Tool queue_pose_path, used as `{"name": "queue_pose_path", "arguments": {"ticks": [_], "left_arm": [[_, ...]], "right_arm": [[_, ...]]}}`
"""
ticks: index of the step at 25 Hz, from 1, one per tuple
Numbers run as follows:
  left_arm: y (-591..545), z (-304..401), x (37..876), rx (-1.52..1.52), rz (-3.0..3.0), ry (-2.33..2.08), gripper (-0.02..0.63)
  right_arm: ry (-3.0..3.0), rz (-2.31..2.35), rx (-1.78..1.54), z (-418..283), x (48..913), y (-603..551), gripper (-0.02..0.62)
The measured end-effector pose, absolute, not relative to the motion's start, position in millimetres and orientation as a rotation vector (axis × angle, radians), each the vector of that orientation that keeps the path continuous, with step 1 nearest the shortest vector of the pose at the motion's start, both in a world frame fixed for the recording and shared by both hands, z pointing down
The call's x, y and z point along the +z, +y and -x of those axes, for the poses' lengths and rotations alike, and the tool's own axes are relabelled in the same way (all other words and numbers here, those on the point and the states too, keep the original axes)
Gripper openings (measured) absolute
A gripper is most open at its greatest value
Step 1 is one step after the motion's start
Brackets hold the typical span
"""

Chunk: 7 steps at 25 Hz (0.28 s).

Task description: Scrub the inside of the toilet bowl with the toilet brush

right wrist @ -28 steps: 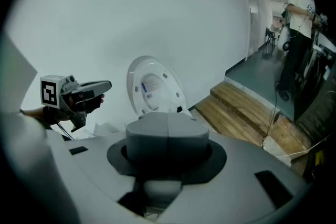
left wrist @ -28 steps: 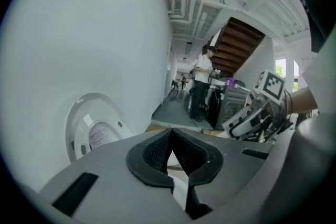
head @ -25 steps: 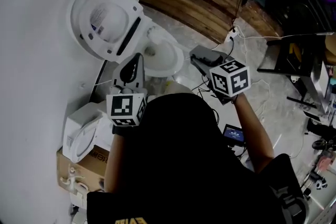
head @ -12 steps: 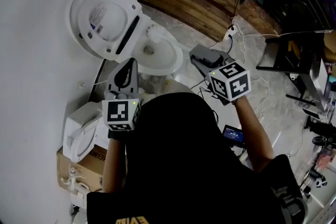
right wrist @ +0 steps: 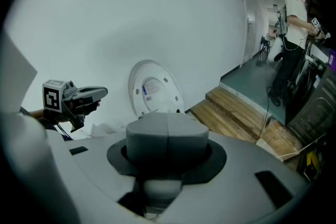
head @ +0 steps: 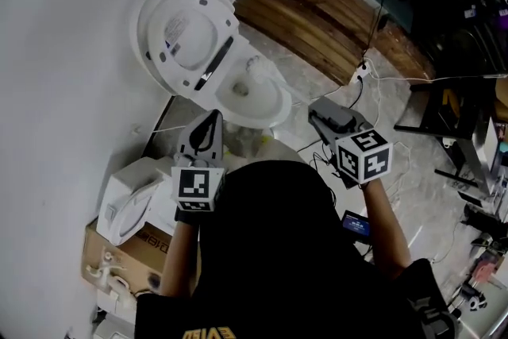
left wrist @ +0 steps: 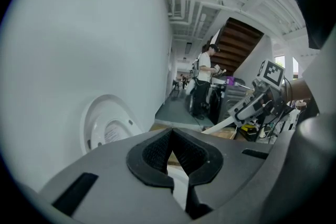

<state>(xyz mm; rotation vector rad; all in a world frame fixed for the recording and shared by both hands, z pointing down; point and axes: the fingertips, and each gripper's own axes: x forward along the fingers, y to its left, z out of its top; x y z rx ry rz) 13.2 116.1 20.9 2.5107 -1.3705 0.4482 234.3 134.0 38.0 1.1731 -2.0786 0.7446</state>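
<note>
Barely distinct toilet brush [head: 254,69] in bowl [head: 279,105]

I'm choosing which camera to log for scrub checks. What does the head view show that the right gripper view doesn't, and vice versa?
Head view only: the inside of the toilet bowl with the brush head in it, and the cardboard box. Right gripper view only: a person standing down the corridor. Both: the raised toilet lid, the left gripper and the wooden platform.
</note>
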Motion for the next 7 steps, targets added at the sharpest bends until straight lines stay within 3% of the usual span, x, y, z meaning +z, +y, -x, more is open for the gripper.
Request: {"name": "queue_pose_path", "arguments": {"ticks": [7], "left_arm": [[142.5, 41.6, 49.1, 0.481, -2.455, -1.327, 0.017]], "right_arm": [[-2.031, -1.414, 1.189, -201.7, 53.9, 167.4, 0.153]]}}
